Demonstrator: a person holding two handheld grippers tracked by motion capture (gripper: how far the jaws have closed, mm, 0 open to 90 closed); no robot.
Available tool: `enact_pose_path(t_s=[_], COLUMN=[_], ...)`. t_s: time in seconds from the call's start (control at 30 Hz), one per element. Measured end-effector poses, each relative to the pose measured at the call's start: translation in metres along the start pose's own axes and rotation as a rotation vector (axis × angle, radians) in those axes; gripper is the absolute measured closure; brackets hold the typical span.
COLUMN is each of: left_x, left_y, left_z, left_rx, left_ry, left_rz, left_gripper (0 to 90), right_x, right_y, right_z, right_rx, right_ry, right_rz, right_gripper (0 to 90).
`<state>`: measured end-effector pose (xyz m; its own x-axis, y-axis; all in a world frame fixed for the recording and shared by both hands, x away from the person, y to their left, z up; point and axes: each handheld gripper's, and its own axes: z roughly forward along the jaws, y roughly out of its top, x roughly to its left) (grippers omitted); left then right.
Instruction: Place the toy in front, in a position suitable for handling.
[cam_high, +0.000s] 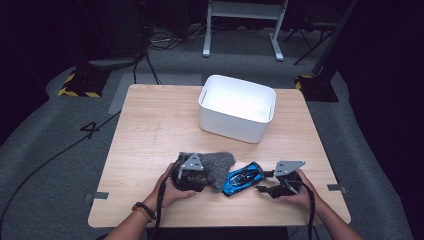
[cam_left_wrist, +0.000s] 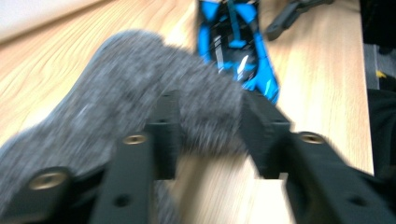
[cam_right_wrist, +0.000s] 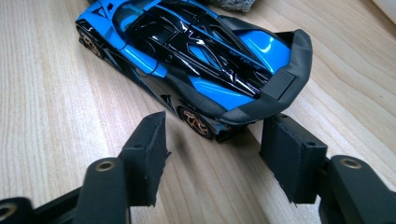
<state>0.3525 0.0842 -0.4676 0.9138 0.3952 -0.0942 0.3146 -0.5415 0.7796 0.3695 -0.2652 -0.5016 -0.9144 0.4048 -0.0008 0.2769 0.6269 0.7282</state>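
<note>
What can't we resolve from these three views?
- Bin contents: high view, its near wall hides the floor inside.
- Left gripper on the grey cloth: left gripper view is motion-blurred; the fabric sits between the jaws, pad contact unclear.
- Toy car nose: right gripper view, cut off by the top edge.
- Right gripper: jaws flank the tail; contact unclear.

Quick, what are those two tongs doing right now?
Left tongs: closed on the grey cloth.
Right tongs: open, just behind the blue toy car, not gripping it.
</note>
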Motion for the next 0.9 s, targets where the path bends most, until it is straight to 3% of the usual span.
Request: enact_pose_path(t_s=[0.03,0.07,0.1,0.2,0.23,0.27,0.37,0.47,0.53,0.57,0.73,0.8,0.87,0.9], left_x=[-0.001,-0.001,-0.001,0.01,0.015,0.015,0.031,0.034,0.036,0.035,0.038,0.037,0.03,0.03], left_y=[0.003,0.008,0.008,0.009,0.006,0.006,-0.004,-0.008,-0.009,-0.008,-0.004,-0.003,0.003,0.003], left_z=[0.004,0.008,0.008,0.009,0.009,0.009,0.017,0.021,0.023,0.023,0.022,0.022,0.015,0.015], left_rx=[0.004,0.04,0.04,0.1,0.108,0.108,0.188,0.22,0.231,0.239,0.221,0.204,0.133,0.133], left_ry=[-0.001,0.047,0.047,0.204,0.219,0.219,0.204,0.206,0.206,0.229,0.225,0.214,0.174,0.174], left_rz=[0.009,0.022,0.022,-0.028,-0.063,-0.063,-0.154,-0.183,-0.179,-0.159,-0.122,-0.123,-0.092,-0.092], left_gripper=[62.7,59.2,51.8,29.5,25.4,19.1,16.4,16.1,18.3,24.0,64.7,71.5,74.0,74.5], right_x=[-0.001,-0.001,-0.001,-0.002,-0.002,-0.002,-0.004,-0.004,-0.005,-0.005,-0.007,-0.008,-0.008,-0.006], right_y=[-0.001,-0.001,-0.002,-0.004,-0.005,-0.005,-0.006,-0.005,-0.005,-0.005,-0.004,-0.004,-0.003,-0.002], right_z=[0.0,0.0,-0.001,-0.002,-0.003,-0.003,-0.003,-0.003,-0.002,-0.002,-0.001,-0.001,0.0,0.0], right_rx=[-0.004,-0.007,-0.01,-0.016,-0.016,-0.016,-0.018,-0.017,-0.022,-0.023,-0.021,-0.021,-0.023,-0.021], right_ry=[-0.005,-0.009,-0.01,-0.017,-0.019,-0.019,-0.029,-0.031,-0.037,-0.037,-0.031,-0.025,-0.02,-0.021], right_rz=[-0.001,-0.001,0.0,0.005,0.008,0.008,0.018,0.019,0.02,0.023,0.023,0.028,0.024,0.022], right_gripper=[41.3,41.1,41.0,40.0,40.0,40.0,38.6,37.6,37.1,37.1,36.6,36.8,40.6,40.8])
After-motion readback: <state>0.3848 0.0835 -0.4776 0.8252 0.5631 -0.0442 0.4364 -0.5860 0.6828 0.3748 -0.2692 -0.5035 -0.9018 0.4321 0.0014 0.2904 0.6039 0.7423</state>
